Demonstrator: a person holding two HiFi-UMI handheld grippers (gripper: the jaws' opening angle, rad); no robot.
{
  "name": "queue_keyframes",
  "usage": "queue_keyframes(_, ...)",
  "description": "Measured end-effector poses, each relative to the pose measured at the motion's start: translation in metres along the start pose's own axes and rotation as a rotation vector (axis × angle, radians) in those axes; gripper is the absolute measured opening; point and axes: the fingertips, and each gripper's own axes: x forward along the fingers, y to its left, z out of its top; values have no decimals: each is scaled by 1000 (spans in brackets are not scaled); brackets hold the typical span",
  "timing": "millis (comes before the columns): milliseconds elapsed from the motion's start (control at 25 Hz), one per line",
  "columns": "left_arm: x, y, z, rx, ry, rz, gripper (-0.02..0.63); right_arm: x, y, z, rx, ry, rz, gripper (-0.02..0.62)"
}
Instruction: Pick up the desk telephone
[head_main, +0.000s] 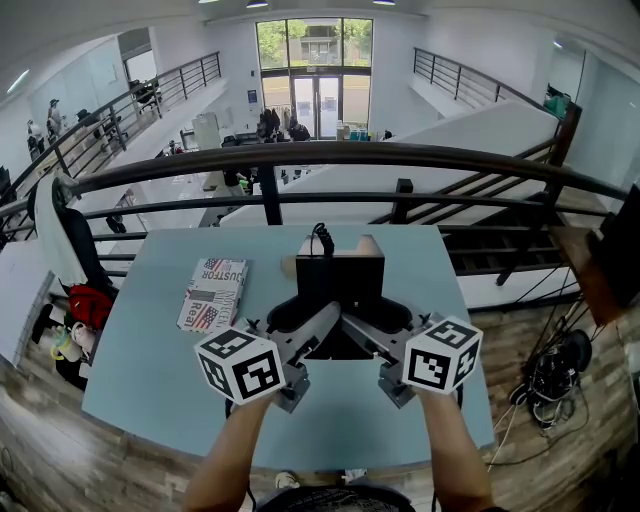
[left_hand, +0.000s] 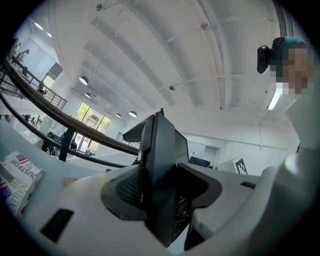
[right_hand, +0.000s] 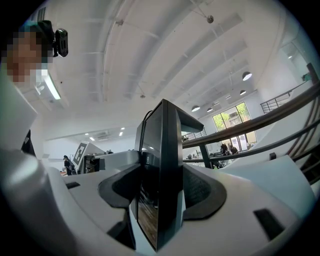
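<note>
The black desk telephone (head_main: 340, 285) is over the middle of the light blue table (head_main: 150, 350), with a black cord (head_main: 322, 238) looping at its far end. My left gripper (head_main: 300, 328) is clamped on its left side and my right gripper (head_main: 385, 328) on its right side. In the left gripper view the telephone's edge (left_hand: 160, 175) stands upright between the two dark pads, which press on it. The right gripper view shows the telephone (right_hand: 160, 170) pinched the same way. I cannot tell whether it rests on the table or hangs just above it.
A printed box or book (head_main: 213, 293) lies on the table left of the telephone, also at the left gripper view's lower left, the printed box (left_hand: 17, 175). A tan object (head_main: 370, 243) peeks out behind the telephone. A dark railing (head_main: 330, 155) runs past the table's far edge.
</note>
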Motion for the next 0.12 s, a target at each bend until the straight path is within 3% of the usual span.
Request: queue_keyframes(120, -1, -2, 0, -1, 1, 1, 201, -2, 2, 0, 0, 0, 1, 249)
